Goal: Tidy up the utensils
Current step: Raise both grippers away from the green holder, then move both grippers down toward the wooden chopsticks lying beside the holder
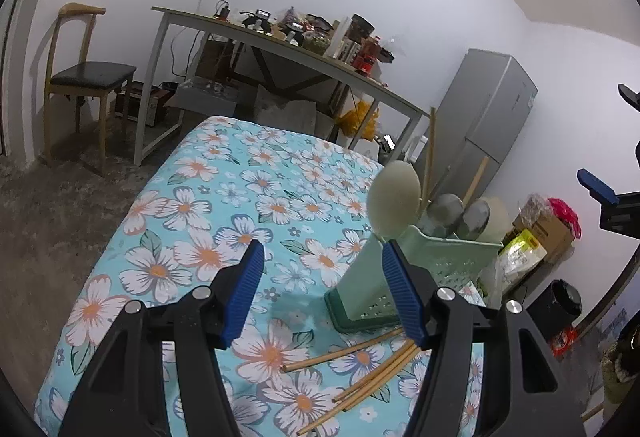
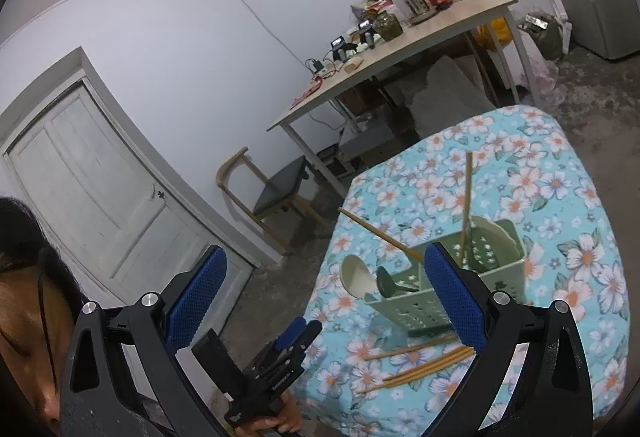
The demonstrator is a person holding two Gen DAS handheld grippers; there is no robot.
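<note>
Both tongs (image 1: 322, 291) (image 2: 324, 301) wide apart, empty; loose chopsticks (image 1: 360, 369) partly hidden behind one.

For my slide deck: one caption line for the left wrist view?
Open left hand-held gripper above floral cloth, green holder of spoons beyond, loose chopsticks lying below.

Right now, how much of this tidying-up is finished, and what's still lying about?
Partly done. The green holder already has spoons and two chopsticks standing in it. Nothing is in hand: the left gripper and the right gripper are both open and empty. What's left is the bundle of loose chopsticks lying on the floral tablecloth in front of the holder.
</note>
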